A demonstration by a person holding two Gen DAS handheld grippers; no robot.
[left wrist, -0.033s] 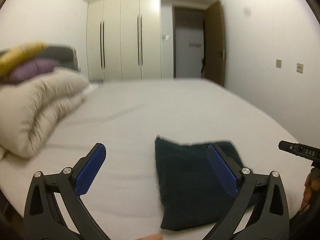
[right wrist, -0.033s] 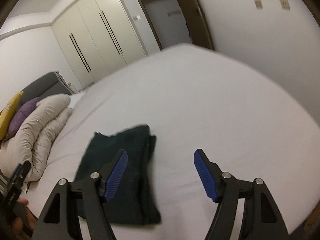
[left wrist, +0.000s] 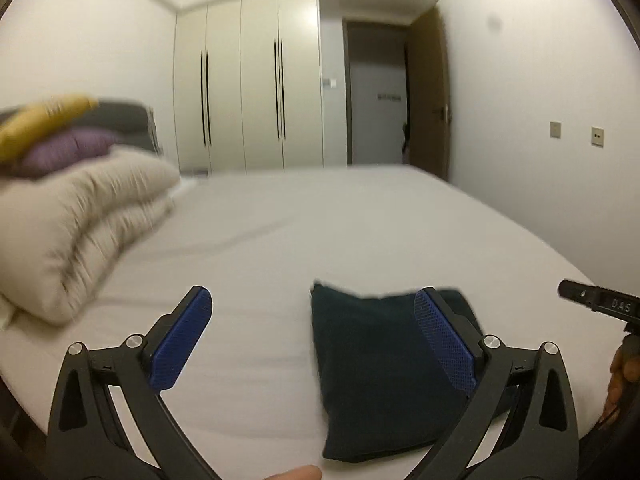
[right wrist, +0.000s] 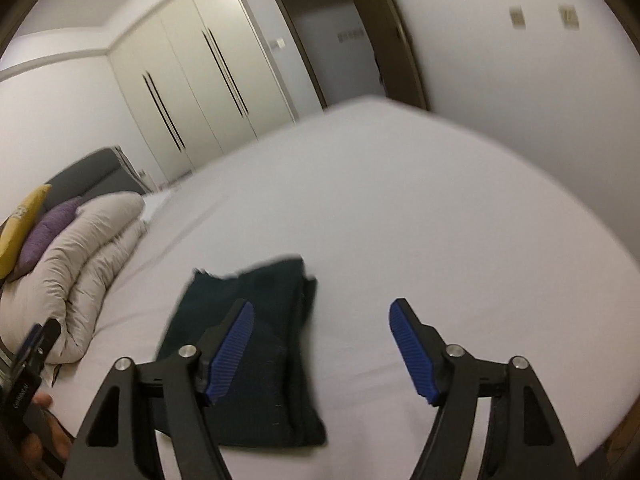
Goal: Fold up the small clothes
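Note:
A dark green garment (left wrist: pixel 376 368), folded into a small rectangle, lies flat on the white bed sheet (left wrist: pixel 320 220) near its front edge. My left gripper (left wrist: pixel 312 296) hovers just above it with its jaws opening wide. The garment's left part shows between the blue pads (left wrist: pixel 444 344), which do not touch it. In the right wrist view the garment (right wrist: pixel 272 292) lies under and behind the left finger of my right gripper (right wrist: pixel 320 304). Those jaws are opening too and hold nothing.
A folded beige duvet (left wrist: pixel 72 232) with a yellow pillow (left wrist: pixel 36 124) and a purple pillow (left wrist: pixel 72 148) fills the bed's left side. A hand on the other gripper's handle (left wrist: pixel 592 300) shows at the right edge. Cream wardrobes (left wrist: pixel 244 88) and a doorway stand behind the bed.

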